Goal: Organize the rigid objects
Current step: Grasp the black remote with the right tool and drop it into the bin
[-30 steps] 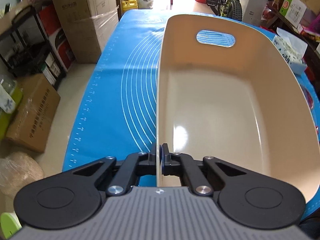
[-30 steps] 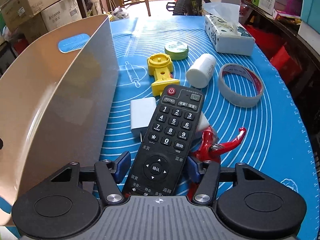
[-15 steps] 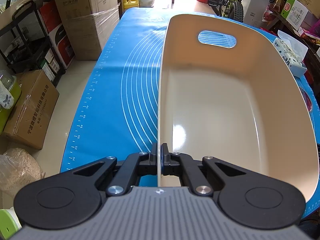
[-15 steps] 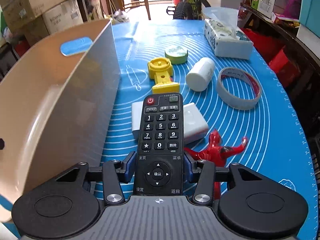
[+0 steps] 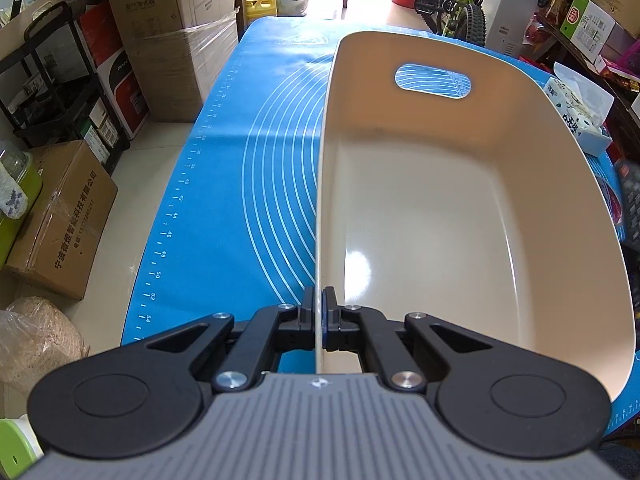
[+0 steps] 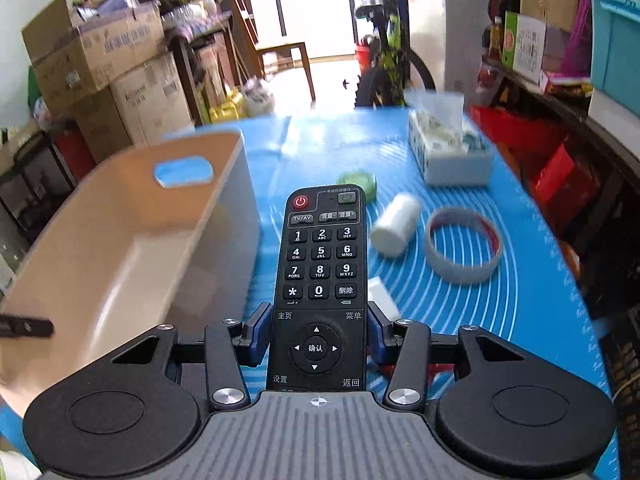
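— Where the blue mat (image 5: 256, 168) covers the table, what lies around it?

— Stacked cardboard boxes (image 5: 176, 28) and a black rack (image 5: 60, 92) along the left side, a bicycle (image 6: 384, 60) and a wooden chair (image 6: 288, 56) toward the bright doorway, red crates (image 6: 532, 140) and shelves on the right.

— And on the mat itself?

— A beige bin (image 5: 460, 208) stands on its left part, nothing visible inside it. Right of the bin lie a white bottle (image 6: 396, 224) on its side, a grey tape ring (image 6: 462, 250), a green round tin (image 6: 358, 184), a tissue box (image 6: 452, 152) farther back, and a white block (image 6: 382, 300) partly hidden behind the remote.

— The tools?

— The left gripper (image 5: 320, 312) pinches the bin's near wall, one finger inside, one outside. The right gripper (image 6: 316, 330) clamps the black remote (image 6: 320, 280) by its lower half, buttons up, lifted above the mat just right of the bin, blocking the items behind it.
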